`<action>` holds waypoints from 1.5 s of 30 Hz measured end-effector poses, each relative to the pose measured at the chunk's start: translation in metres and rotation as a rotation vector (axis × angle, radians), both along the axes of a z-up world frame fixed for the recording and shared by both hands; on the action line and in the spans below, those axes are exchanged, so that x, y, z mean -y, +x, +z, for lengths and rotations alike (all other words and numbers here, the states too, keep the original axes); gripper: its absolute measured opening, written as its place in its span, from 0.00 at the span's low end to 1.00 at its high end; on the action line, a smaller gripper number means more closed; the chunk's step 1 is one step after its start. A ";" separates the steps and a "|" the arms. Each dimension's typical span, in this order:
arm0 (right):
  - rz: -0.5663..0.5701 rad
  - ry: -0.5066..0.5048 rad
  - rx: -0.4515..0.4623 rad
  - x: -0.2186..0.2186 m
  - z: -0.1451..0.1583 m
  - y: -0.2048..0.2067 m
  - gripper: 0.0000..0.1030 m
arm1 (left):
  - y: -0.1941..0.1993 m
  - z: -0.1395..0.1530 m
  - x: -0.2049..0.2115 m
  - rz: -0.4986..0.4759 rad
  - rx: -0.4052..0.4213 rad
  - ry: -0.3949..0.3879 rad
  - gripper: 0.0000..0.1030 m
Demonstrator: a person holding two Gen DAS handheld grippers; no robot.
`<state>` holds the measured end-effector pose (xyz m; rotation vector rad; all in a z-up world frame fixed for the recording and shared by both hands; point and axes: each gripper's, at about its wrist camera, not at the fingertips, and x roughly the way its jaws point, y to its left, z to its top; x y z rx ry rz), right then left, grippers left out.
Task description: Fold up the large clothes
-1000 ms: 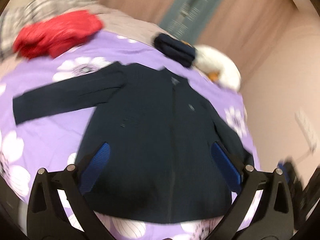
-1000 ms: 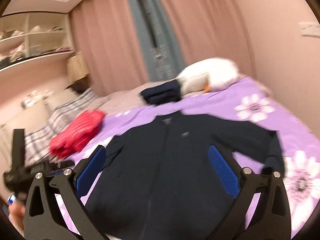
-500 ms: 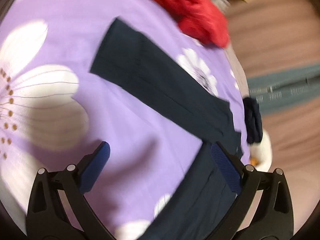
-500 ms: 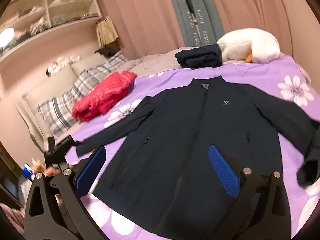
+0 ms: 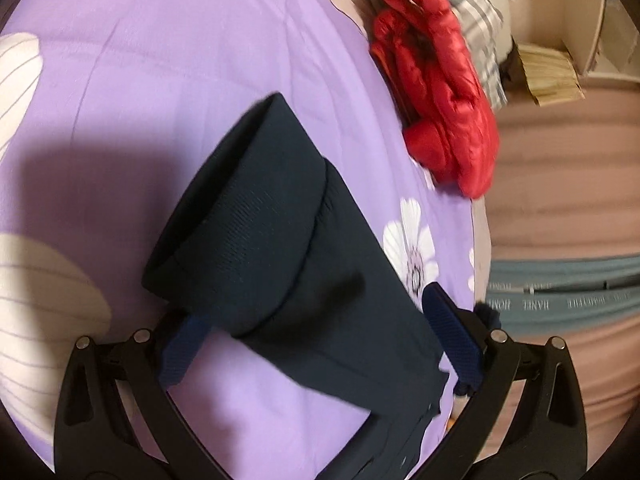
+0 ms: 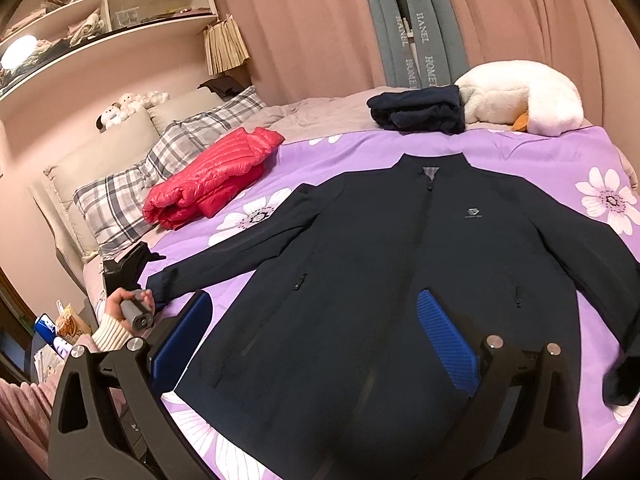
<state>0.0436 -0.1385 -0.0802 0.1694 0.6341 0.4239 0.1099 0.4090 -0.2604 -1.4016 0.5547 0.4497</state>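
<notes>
A dark navy jacket (image 6: 420, 280) lies front-up and spread out on the purple flowered bedspread (image 6: 540, 156). Its left sleeve (image 5: 280, 248) fills the left wrist view, cuff pointing up-left. My left gripper (image 5: 320, 340) is open, its blue pads on either side of that sleeve near the cuff; I cannot tell if they touch it. In the right wrist view the hand holding it is at the sleeve end (image 6: 136, 308). My right gripper (image 6: 316, 344) is open and empty above the jacket's lower hem.
A folded red puffer jacket (image 6: 212, 176) lies on the left by plaid pillows (image 6: 132, 192). A folded navy garment (image 6: 416, 110) and a white plush goose (image 6: 520, 96) sit at the far edge. Curtains and shelves stand behind.
My left gripper has moved down onto the left sleeve's cuff, which now lies between its fingers. My right gripper has held roughly still over the hem.
</notes>
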 end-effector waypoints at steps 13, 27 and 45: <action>-0.035 -0.008 -0.023 0.013 -0.011 0.007 0.99 | 0.025 0.017 -0.018 -0.052 -0.107 0.161 0.23; -0.118 0.036 -0.035 0.053 -0.024 0.001 0.99 | 0.118 0.232 0.146 -0.456 0.109 0.869 0.12; -0.262 0.068 -0.149 0.115 -0.056 0.005 0.99 | 0.177 0.107 0.479 -1.433 0.197 0.773 0.67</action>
